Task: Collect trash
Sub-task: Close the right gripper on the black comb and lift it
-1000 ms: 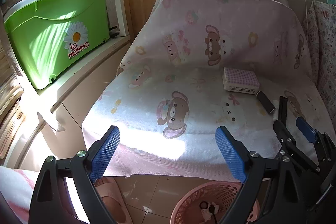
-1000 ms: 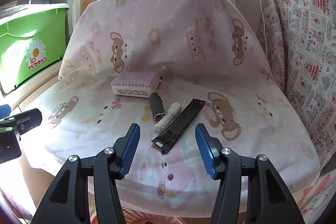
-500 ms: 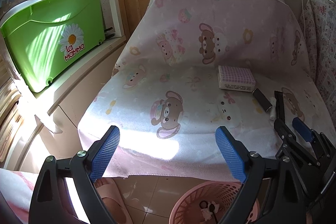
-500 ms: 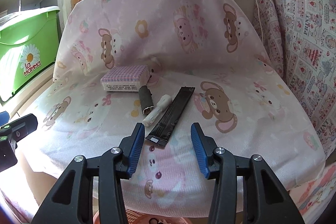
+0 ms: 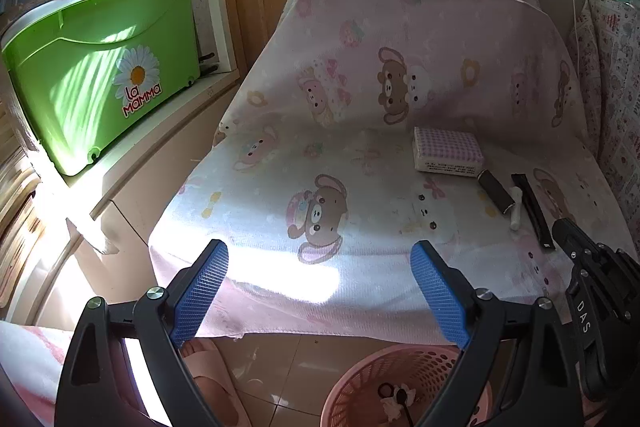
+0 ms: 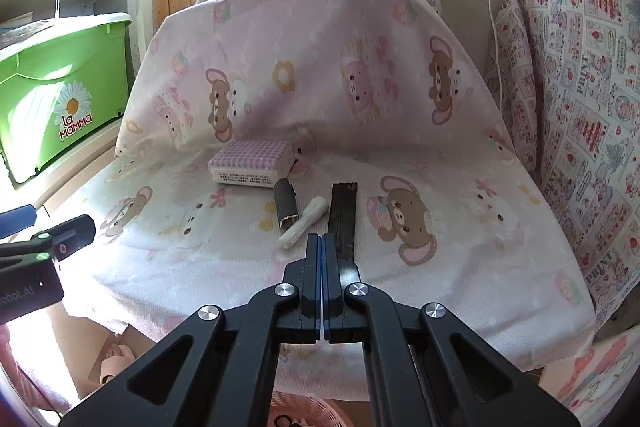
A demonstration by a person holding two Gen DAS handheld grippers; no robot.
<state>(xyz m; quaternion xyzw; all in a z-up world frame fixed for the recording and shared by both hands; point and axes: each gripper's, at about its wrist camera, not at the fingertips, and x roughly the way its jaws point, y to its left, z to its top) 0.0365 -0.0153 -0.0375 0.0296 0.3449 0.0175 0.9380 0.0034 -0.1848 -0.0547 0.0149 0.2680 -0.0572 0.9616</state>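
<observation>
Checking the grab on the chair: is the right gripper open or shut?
Shut. The right gripper's blue pads meet face to face, with no gap visible. Whether they pinch the black wrapper beside them cannot be told.

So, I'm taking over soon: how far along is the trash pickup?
Barely started. The pink basket holds a few scraps. The right gripper is shut at the near end of the black wrapper; whether it pinches it is unclear. The left gripper is open and empty. The white stick, dark tube and checked pack lie on the seat.
</observation>
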